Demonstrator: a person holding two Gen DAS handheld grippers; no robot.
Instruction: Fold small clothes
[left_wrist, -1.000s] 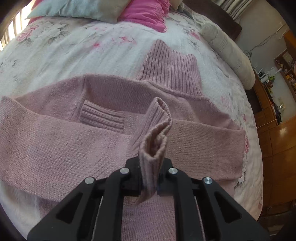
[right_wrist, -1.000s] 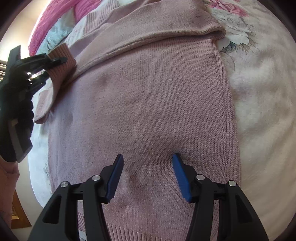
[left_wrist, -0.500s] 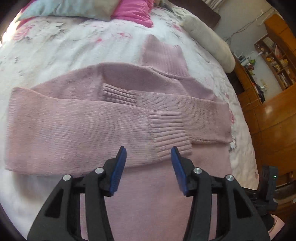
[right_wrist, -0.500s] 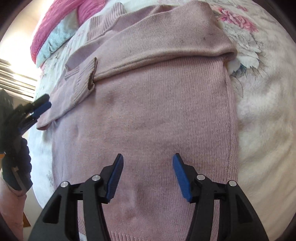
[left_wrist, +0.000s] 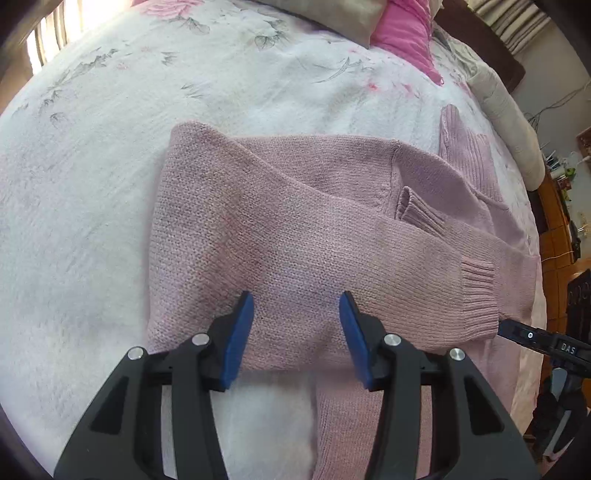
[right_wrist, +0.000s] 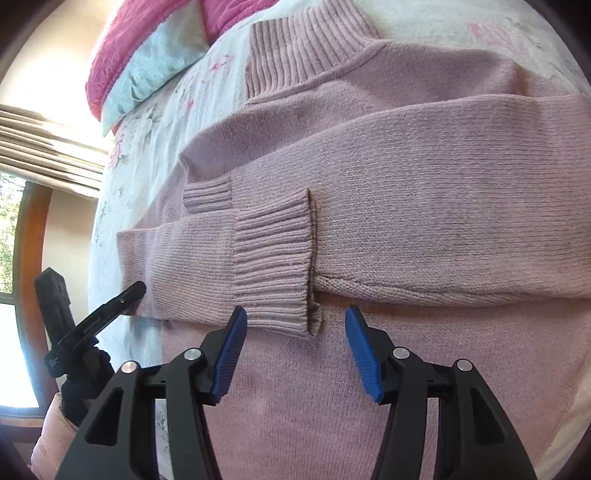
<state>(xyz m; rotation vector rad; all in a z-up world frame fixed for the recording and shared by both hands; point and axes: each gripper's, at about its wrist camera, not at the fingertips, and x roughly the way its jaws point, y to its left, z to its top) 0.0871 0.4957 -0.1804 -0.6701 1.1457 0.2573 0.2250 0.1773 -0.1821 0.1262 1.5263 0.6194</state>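
Since one second ago the left hand-held gripper (left_wrist: 295, 332) is no longer pinching the cuff; the left sleeve (left_wrist: 295, 229) is now lying flat across the chest of the pink sweater (right_wrist: 424, 206), and the gripper is hovering with fingers spread over the sleeve's near fold. Right hand-held gripper (right_wrist: 293, 347) is also spread and holding nothing, sitting just short of the ribbed cuff (right_wrist: 273, 258), which is resting directly ahead of its fingertips. Sweater is lying on the floral bedspread (left_wrist: 110, 166), collar (right_wrist: 303, 48) far ahead of the right gripper, pillows (right_wrist: 140, 62) beyond that.

Step in hand, as I judge it: both sleeves are crossed, so the body fold is coming next. To do it well, each gripper should be taking the hem at matching corners, pinching both knit layers, lifting low and carrying toward the collar without dragging the cuffs out of place.

Hidden or unclear: the hem is lying below both frames, behind the fingers. The second cuff (right_wrist: 208, 194) is partly tucked under the top sleeve. The right shoulder is cut off at the frame edge. Only a sleeve (right_wrist: 51, 435) of the person is showing.
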